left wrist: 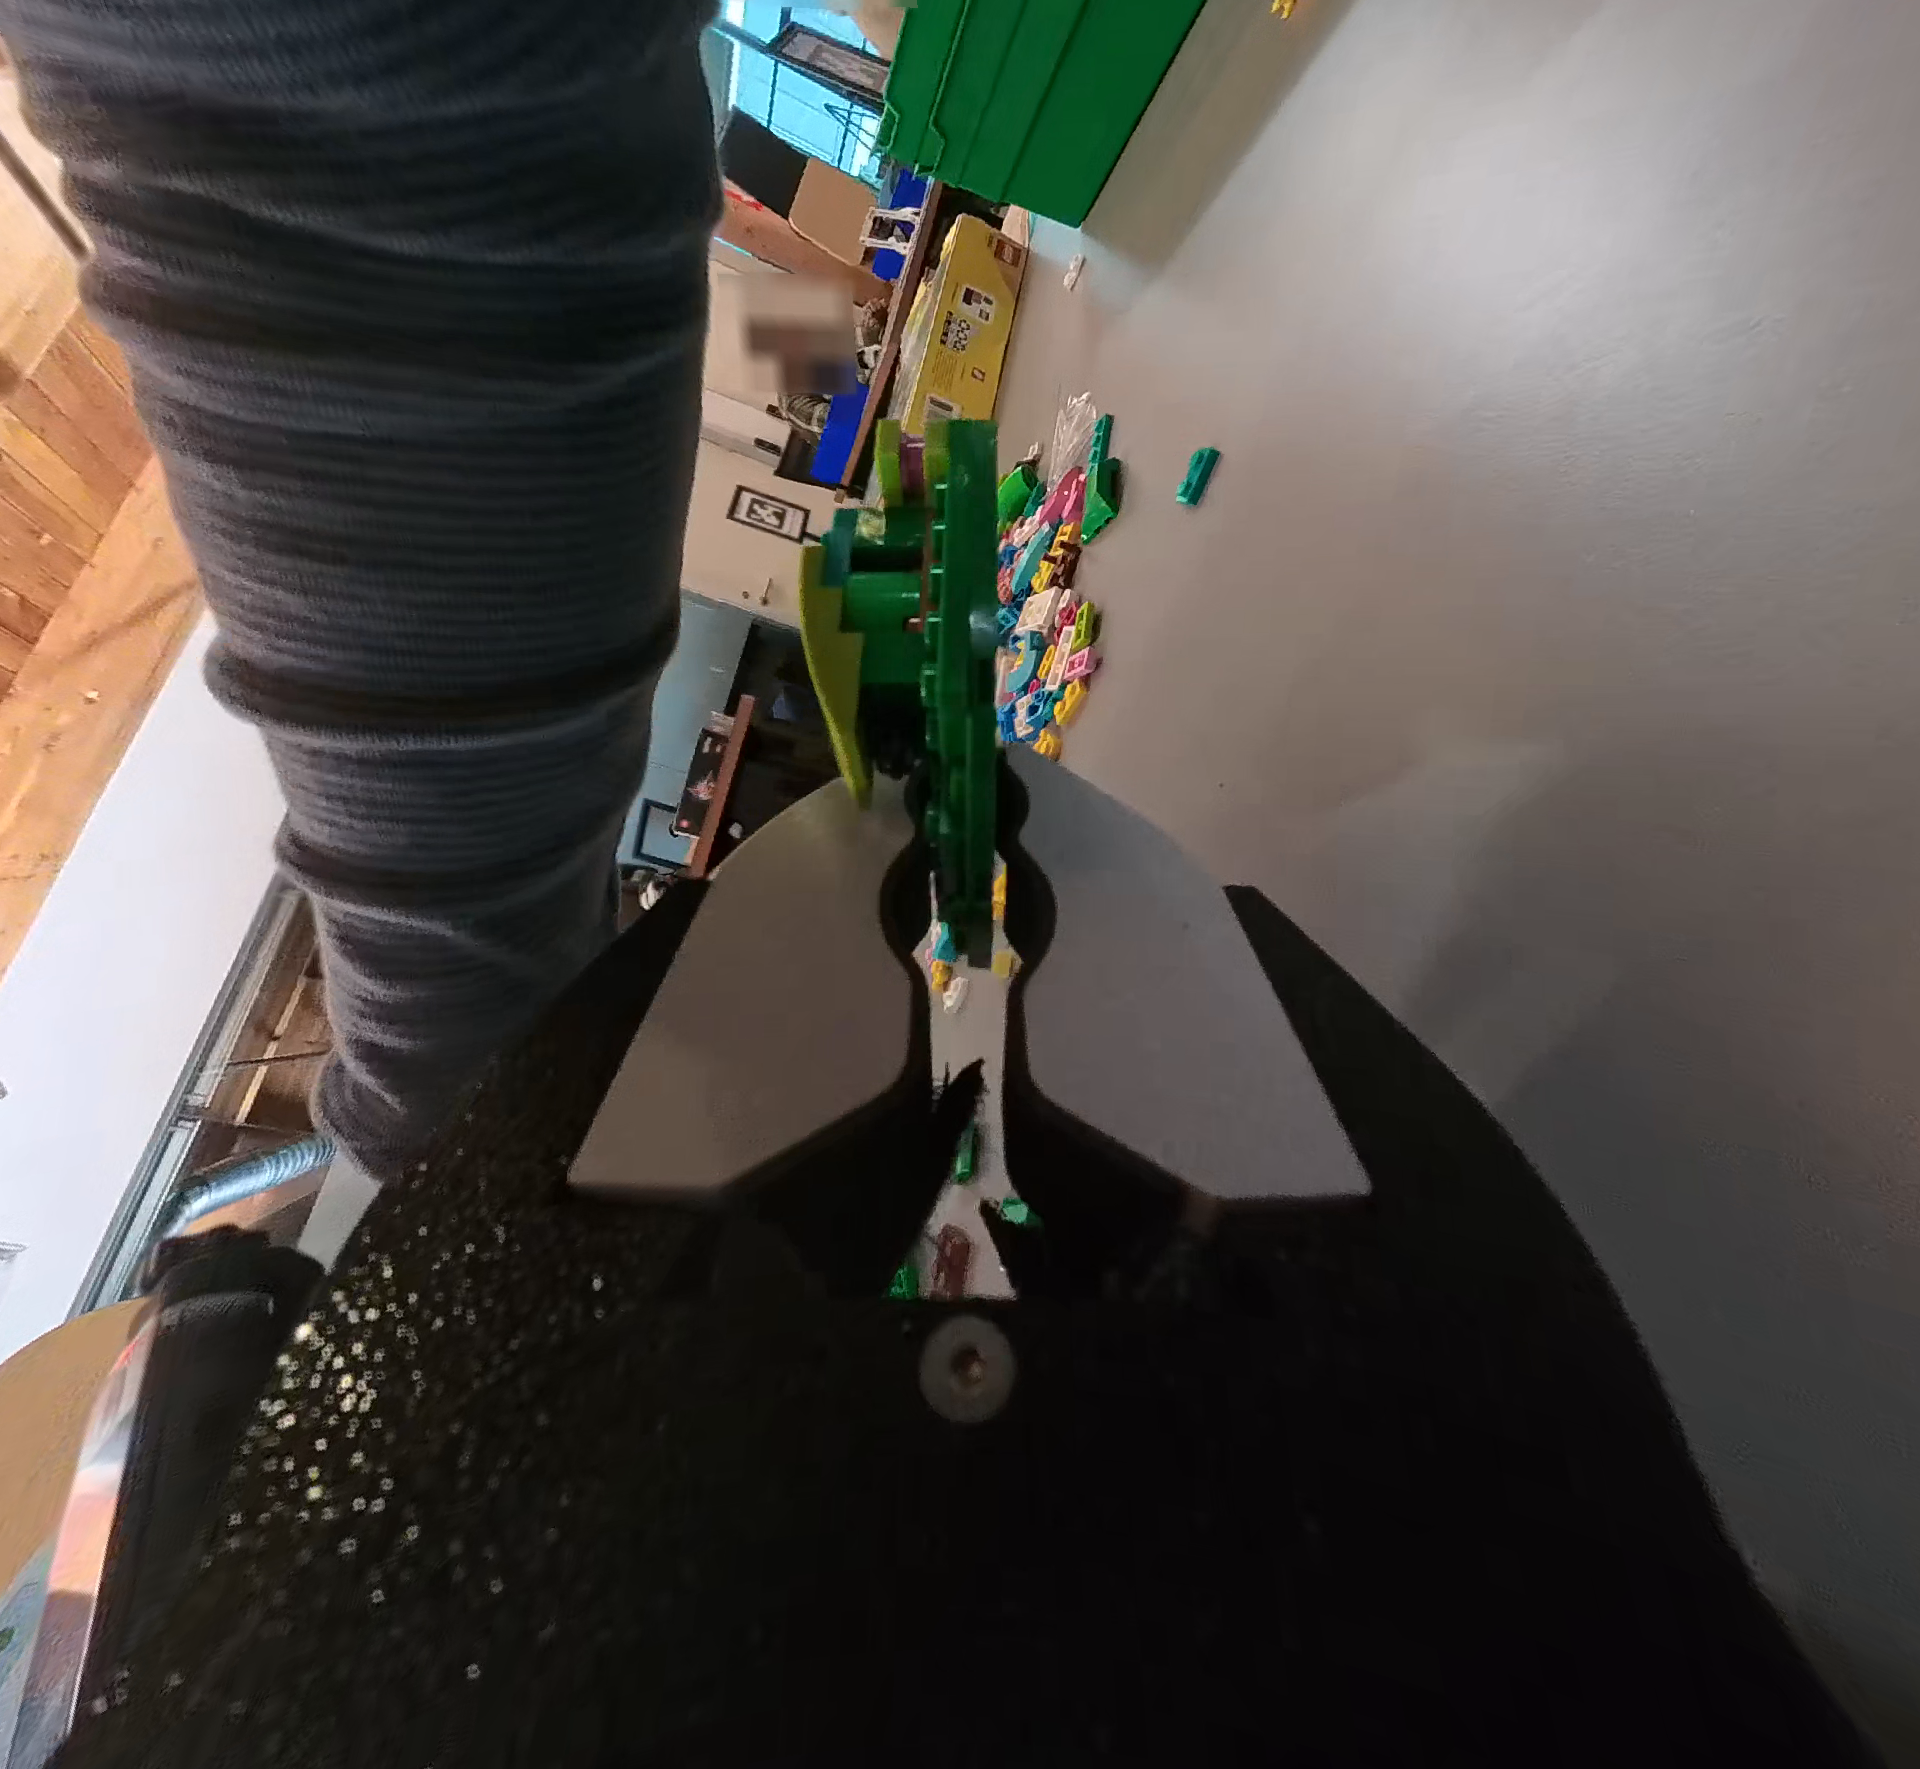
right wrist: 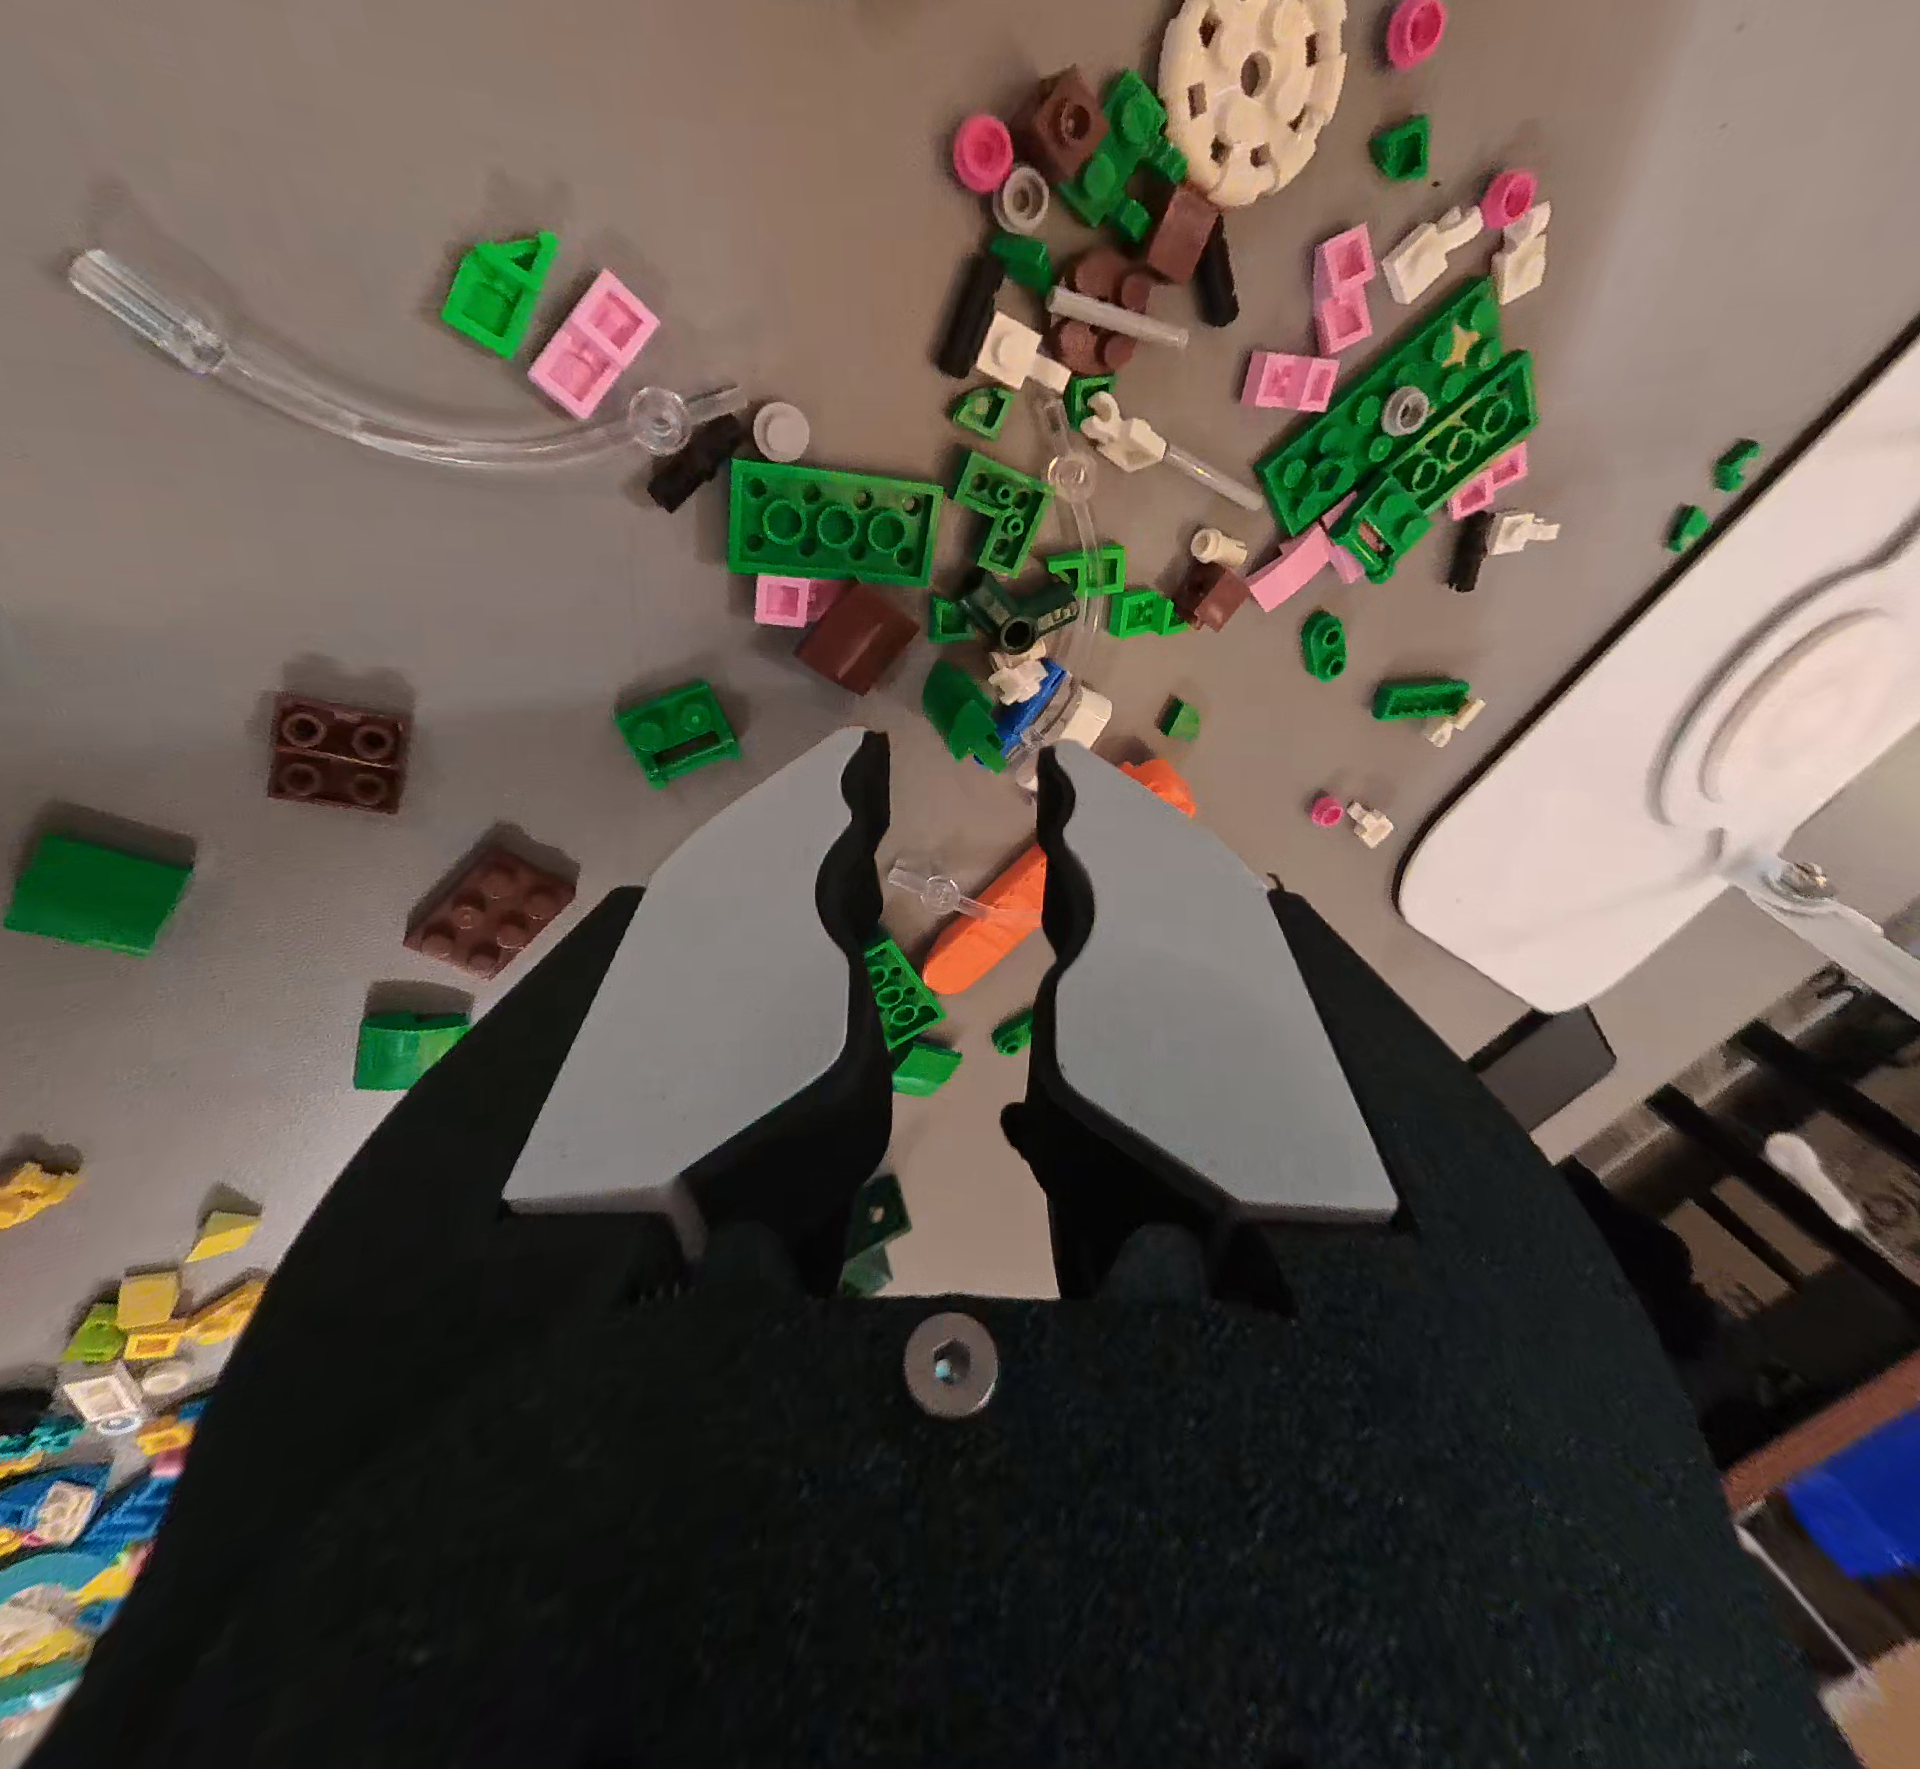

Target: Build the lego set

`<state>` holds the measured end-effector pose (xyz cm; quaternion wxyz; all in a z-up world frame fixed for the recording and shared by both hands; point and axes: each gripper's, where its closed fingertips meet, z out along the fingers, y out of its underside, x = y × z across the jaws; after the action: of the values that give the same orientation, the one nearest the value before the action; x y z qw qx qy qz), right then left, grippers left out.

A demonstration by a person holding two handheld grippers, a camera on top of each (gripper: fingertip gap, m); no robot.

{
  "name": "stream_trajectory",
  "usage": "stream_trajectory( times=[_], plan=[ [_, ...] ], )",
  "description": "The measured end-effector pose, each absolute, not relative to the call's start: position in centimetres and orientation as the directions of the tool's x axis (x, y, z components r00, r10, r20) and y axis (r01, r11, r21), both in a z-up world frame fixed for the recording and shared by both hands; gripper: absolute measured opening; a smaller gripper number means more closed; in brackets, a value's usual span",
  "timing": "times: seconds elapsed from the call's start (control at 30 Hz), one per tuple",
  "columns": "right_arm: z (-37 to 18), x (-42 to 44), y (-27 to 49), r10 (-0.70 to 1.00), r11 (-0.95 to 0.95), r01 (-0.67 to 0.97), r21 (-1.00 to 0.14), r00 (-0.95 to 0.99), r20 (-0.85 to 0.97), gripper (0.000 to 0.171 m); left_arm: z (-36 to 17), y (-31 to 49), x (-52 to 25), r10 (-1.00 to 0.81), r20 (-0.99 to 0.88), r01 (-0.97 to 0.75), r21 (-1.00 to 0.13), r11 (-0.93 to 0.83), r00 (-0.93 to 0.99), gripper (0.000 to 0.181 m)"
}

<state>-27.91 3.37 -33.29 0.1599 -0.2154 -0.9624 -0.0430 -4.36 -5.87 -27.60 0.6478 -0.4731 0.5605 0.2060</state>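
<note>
The right wrist view shows 1 white round plate, 4 pink round studs, 2 brown 2x2 bricks and 1 orange carrot piece. The left wrist view shows 1 green bin and 1 yellow box.

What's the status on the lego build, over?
Left gripper shut on green lego assembly, held off the table. Right gripper open, empty, above loose pieces. Nothing blocking.

Grey tabletop looked matt and smooth, with soft sheen. Loose green, pink and brown plastic bricks were glossy; curved clear plastic tube was glassy. Round cream plastic disc looked satin. Gripper fingers had flat matt grey faces on rough, speckled black bodies. Dark ribbed knit cloth sleeve looked soft. Green plastic bin was smooth.
</note>
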Motion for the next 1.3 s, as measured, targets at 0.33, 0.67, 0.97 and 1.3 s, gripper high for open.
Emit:
stream_trajectory(
  times=[0.33,0.67,0.97,1.3],
  plan=[
    [-32.0,-27.8,3.6,0.456,0.877,0.478,-0.041,-0.805,0.379,0.010,-27.7,-5.9,-4.4,-0.282,-0.914,-0.792,-0.397,0.464,0.293,0.008],
    [-26.2,-12.2,0.5,0.708,0.695,0.611,-0.378,-0.495,0.503,0.010,-27.9,-6.2,-4.1,-0.312,-0.905,-0.770,-0.413,0.486,0.289,0.008],
    [-30.7,1.9,-3.5,0.813,0.514,0.759,-0.399,-0.283,0.509,0.010,-28.4,-5.7,-4.0,-0.321,-0.905,-0.782,-0.407,0.472,0.277,0.008],
    [-33.3,5.0,-4.8,0.748,0.543,0.805,-0.238,-0.335,0.574,0.018,-28.8,-5.9,-4.0,-0.309,-0.921,-0.801,-0.367,0.474,0.239,0.008]
  ],
)
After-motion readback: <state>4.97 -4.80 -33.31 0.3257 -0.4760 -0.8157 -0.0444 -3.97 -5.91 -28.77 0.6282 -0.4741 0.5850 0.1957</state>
